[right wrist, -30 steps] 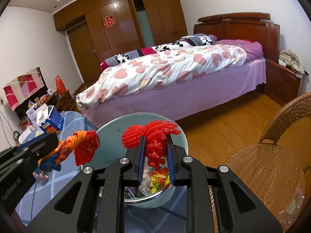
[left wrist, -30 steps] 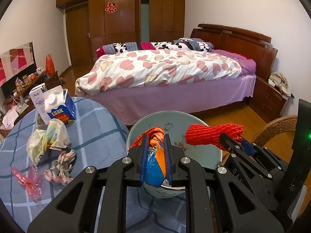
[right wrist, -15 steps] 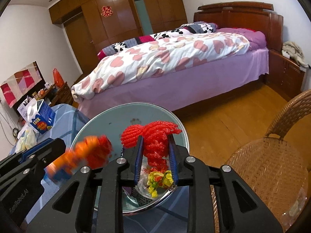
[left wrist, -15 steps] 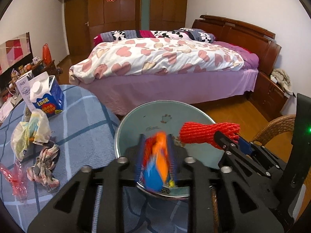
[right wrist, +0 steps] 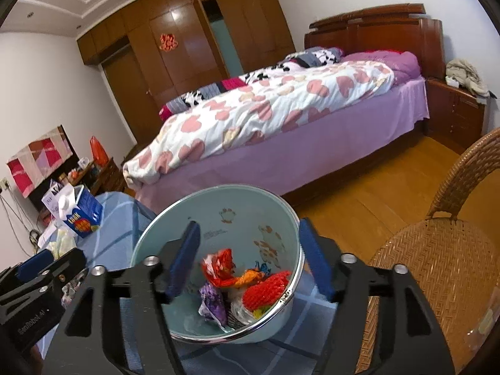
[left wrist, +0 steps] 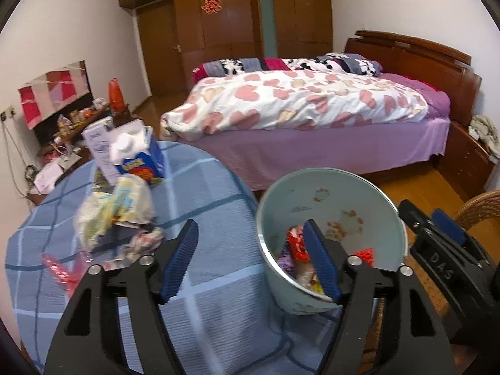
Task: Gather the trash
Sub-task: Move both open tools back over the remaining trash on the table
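Red net wad [right wrist: 265, 289] in bin [right wrist: 218, 215], claws spread

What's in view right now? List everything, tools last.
bowl: one, pale green, table edge.
net: one, red, in bowl.
wrappers: several, orange, purple, yellow, in bowl.
table: one, blue check cloth.
cartons: two, blue and white, far side of table.
loose trash: several pieces, pale and red, on table left of bowl.
bed: one, heart quilt, purple sheet.
chair: one, wicker, right of table.
left gripper: jaws open.
right gripper: jaws open, over bowl.
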Tool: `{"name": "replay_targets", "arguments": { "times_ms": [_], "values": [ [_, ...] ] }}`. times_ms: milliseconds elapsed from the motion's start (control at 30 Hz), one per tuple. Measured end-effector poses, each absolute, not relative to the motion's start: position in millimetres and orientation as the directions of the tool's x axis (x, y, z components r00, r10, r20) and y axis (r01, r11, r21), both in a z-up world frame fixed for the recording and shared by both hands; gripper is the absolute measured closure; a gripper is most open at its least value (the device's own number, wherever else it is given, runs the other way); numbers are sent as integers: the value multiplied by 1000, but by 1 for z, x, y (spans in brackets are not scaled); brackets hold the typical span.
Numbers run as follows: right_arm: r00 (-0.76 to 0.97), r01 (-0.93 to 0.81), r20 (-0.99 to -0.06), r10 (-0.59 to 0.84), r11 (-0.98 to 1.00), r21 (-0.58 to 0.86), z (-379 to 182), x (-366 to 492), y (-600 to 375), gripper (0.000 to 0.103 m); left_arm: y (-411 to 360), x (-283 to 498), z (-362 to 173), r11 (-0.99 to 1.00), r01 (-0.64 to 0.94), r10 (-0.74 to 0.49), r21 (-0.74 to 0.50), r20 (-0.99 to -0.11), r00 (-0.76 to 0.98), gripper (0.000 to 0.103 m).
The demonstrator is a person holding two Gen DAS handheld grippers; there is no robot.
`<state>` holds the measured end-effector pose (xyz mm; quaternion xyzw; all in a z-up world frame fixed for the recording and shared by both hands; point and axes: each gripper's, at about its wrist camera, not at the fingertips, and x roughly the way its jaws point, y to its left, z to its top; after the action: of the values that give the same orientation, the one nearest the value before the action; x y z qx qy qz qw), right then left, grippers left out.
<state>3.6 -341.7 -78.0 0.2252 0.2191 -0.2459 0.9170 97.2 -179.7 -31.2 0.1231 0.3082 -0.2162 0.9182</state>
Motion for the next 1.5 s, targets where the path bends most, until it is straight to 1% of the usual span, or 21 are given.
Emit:
{"name": "replay_targets", "arguments": {
  "times_ms": [167, 467, 933, 1500],
  "values": [
    [795, 528, -503, -338, 795, 300, -72, 2, -330, 32, -158, 93, -22, 897, 430, -289, 98, -606, 741, 23],
    [821, 461, -491, -290, 845, 271, -57, 4, -294, 28, -115, 92, -14, 928, 365, -246, 82, -599, 762, 19],
    [839, 365, -499, -216, 904, 222, -48, 21, -242, 28, -60, 99, -18, 964, 258, -164, 66, -615, 772, 18],
    [855, 247, -504, -120, 949, 194, -44, 43, -187, 28, 1, 105, -24, 989, 130, -61, 69, -611, 789, 18]
  ]
}}
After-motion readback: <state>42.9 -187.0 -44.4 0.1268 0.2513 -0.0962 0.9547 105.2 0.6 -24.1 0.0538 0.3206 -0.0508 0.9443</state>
